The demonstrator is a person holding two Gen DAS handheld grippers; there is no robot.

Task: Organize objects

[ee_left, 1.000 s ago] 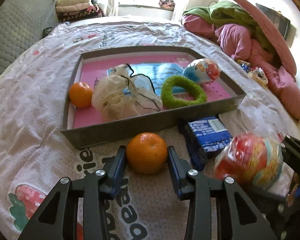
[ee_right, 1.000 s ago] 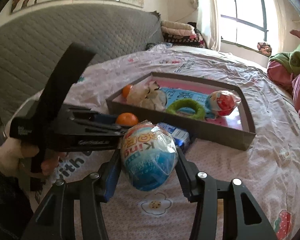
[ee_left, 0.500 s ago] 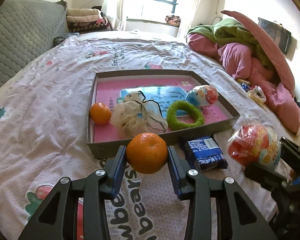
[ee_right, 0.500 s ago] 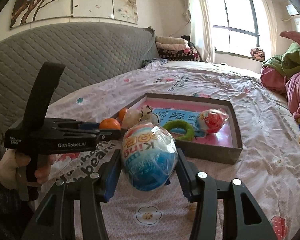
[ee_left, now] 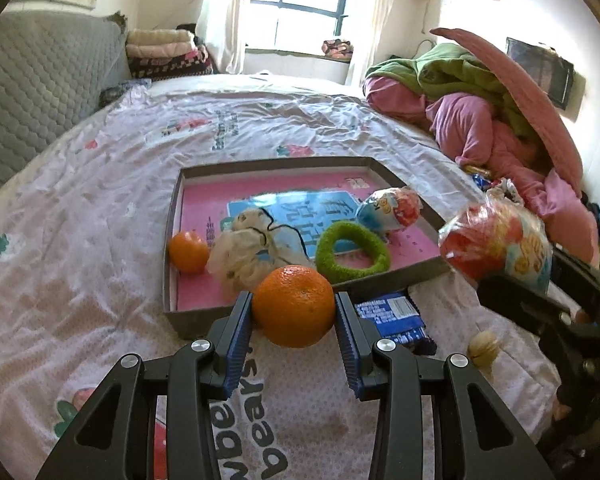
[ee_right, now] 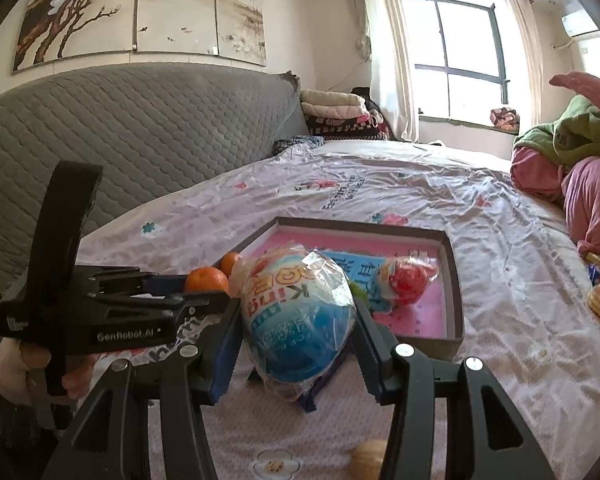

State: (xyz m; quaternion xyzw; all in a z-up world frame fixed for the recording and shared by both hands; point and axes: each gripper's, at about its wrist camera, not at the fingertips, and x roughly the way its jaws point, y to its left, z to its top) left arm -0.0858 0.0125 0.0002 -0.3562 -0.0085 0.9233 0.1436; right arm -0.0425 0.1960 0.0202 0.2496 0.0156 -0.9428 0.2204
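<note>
My left gripper (ee_left: 294,312) is shut on an orange (ee_left: 294,306) and holds it above the bed, just in front of the near wall of the shallow brown tray (ee_left: 204,320). My right gripper (ee_right: 296,320) is shut on a wrapped toy egg (ee_right: 298,316), also lifted; it shows in the left wrist view (ee_left: 496,248) at the right. The tray holds a second orange (ee_left: 188,251), a crumpled plastic bag (ee_left: 252,254), a green ring (ee_left: 352,252) and another wrapped egg (ee_left: 392,210).
A blue snack packet (ee_left: 396,318) and a walnut (ee_left: 482,348) lie on the printed bedsheet (ee_left: 80,240) in front of the tray. Piled pink and green bedding (ee_left: 480,112) is at the right. A grey padded headboard (ee_right: 120,128) is at the left.
Both grippers have risen and drawn back from the tray with their objects still held. The orange has left the sheet. The walnut has come into view.
</note>
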